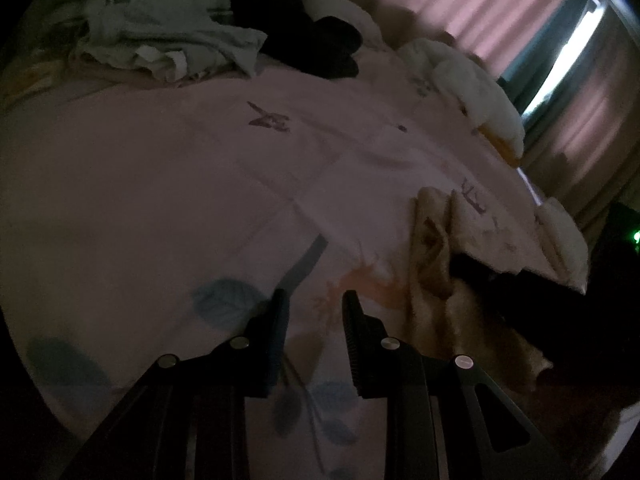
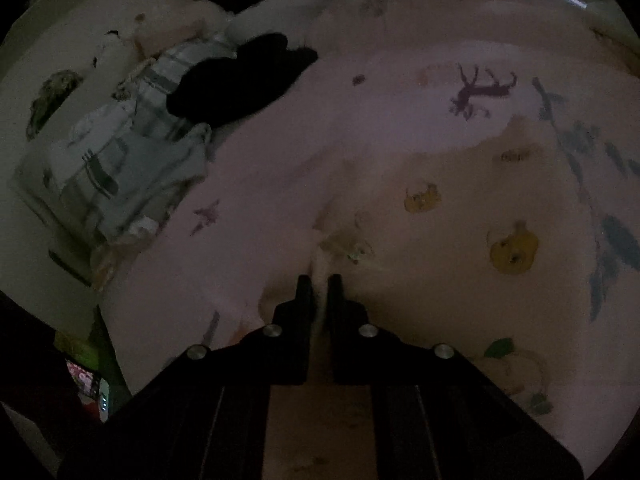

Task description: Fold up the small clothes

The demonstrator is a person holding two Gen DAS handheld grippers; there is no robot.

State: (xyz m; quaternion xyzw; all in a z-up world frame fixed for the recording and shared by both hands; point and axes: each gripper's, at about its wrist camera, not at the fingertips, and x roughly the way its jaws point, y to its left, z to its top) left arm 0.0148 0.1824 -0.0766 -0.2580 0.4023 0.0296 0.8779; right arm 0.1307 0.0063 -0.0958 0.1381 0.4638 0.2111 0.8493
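A small cream garment with yellow animal prints [image 2: 460, 208] lies spread on the pink bedsheet [image 2: 360, 92]. My right gripper [image 2: 319, 280] is shut on a fold of this garment at its near edge. In the left wrist view the same garment [image 1: 436, 264] shows as a beige crumpled strip to the right. My left gripper [image 1: 314, 296] is open and empty just above the pink bedsheet [image 1: 180, 184], left of the garment.
A heap of plaid and light clothes [image 1: 160, 40] [image 2: 120, 160] and a black garment [image 1: 312, 36] [image 2: 240, 76] lie at the far side of the bed. White bedding [image 1: 480, 88] lies near the pink curtains [image 1: 500, 8]. The room is dim.
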